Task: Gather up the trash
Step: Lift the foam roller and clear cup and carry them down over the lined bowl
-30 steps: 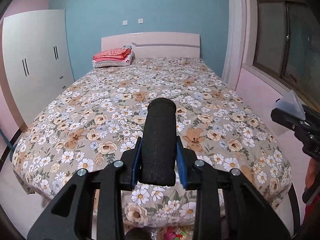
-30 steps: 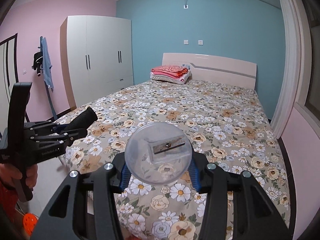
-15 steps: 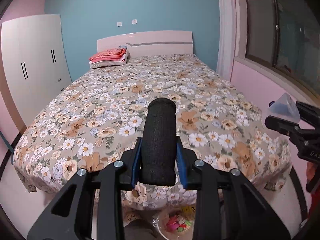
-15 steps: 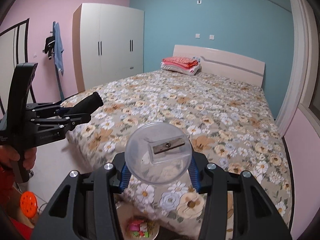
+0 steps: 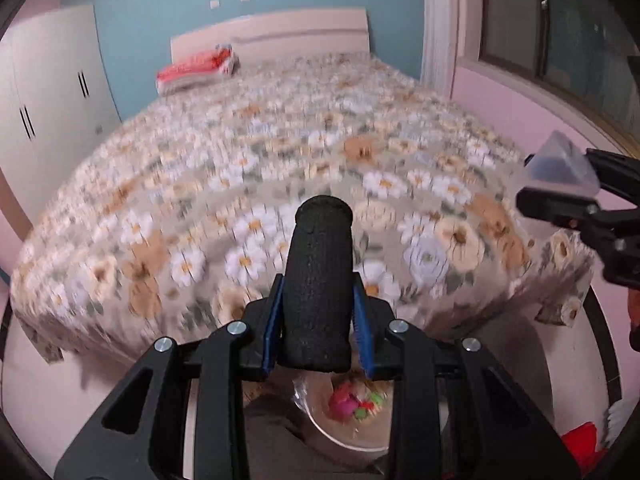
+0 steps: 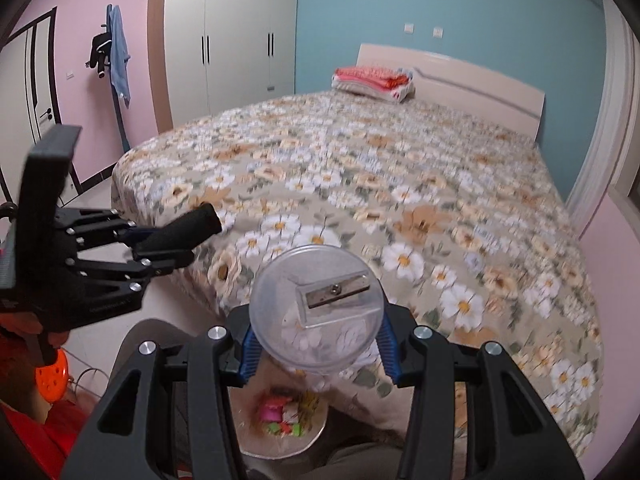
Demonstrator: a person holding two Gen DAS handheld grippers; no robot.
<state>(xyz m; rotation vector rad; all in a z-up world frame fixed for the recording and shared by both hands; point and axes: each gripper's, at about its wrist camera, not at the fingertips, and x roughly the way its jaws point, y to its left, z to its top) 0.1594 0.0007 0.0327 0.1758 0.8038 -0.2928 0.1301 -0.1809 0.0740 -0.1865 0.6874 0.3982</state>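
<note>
My left gripper (image 5: 318, 300) is shut on a black foam cylinder (image 5: 320, 272), also seen in the right wrist view (image 6: 180, 234). My right gripper (image 6: 316, 344) is shut on a clear round pencil sharpener (image 6: 316, 308) with a metal blade; it shows from the side in the left wrist view (image 5: 560, 168). Both are held above a trash bin (image 6: 280, 436) with a clear liner and colourful scraps inside, on the floor at the foot of the bed; it also shows in the left wrist view (image 5: 352, 420).
A bed with a floral cover (image 6: 380, 184) fills the room ahead, with folded red bedding (image 6: 372, 78) by the headboard. A white wardrobe (image 6: 224, 40) stands at the left. An orange object (image 6: 52, 372) lies on the floor at the left.
Both grippers have pulled back from the bed and tilted down. The trash bin has come further into view below them. Both still hold their objects.
</note>
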